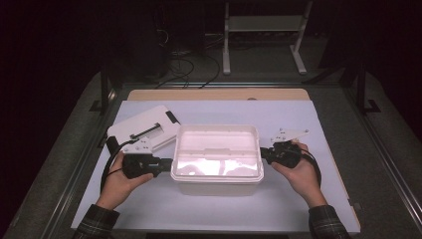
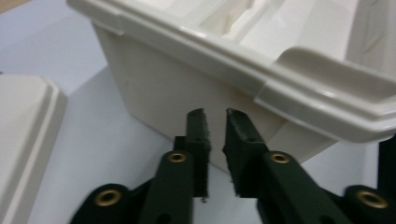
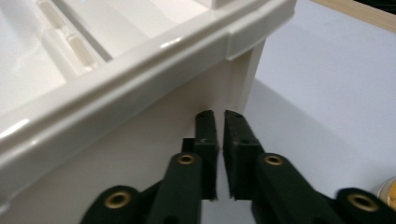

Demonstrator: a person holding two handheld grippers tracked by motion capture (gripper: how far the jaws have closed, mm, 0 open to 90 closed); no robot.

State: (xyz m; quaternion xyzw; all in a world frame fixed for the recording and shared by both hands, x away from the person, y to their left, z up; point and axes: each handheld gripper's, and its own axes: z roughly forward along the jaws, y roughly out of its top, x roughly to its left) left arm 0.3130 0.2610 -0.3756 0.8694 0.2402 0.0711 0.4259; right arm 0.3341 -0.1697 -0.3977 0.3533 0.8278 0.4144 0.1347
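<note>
A white plastic bin (image 1: 217,186) without its lid stands in the middle of the table, its inside brightly lit. My left gripper (image 1: 167,162) points at the bin's left wall, just under the rim. In the left gripper view its jaws (image 2: 215,112) stand a narrow gap apart with nothing between them, tips close to the wall (image 2: 154,88). My right gripper (image 1: 263,155) points at the bin's right wall. Its jaws (image 3: 217,113) show a thin slit and hold nothing, near the wall (image 3: 140,135) below the rim.
The bin's white lid (image 1: 142,124) lies flat at the left rear, close behind my left hand, and its edge shows in the left gripper view (image 2: 23,140). A pale mat (image 1: 278,209) covers the table. A wooden strip (image 1: 214,94) runs along the far edge.
</note>
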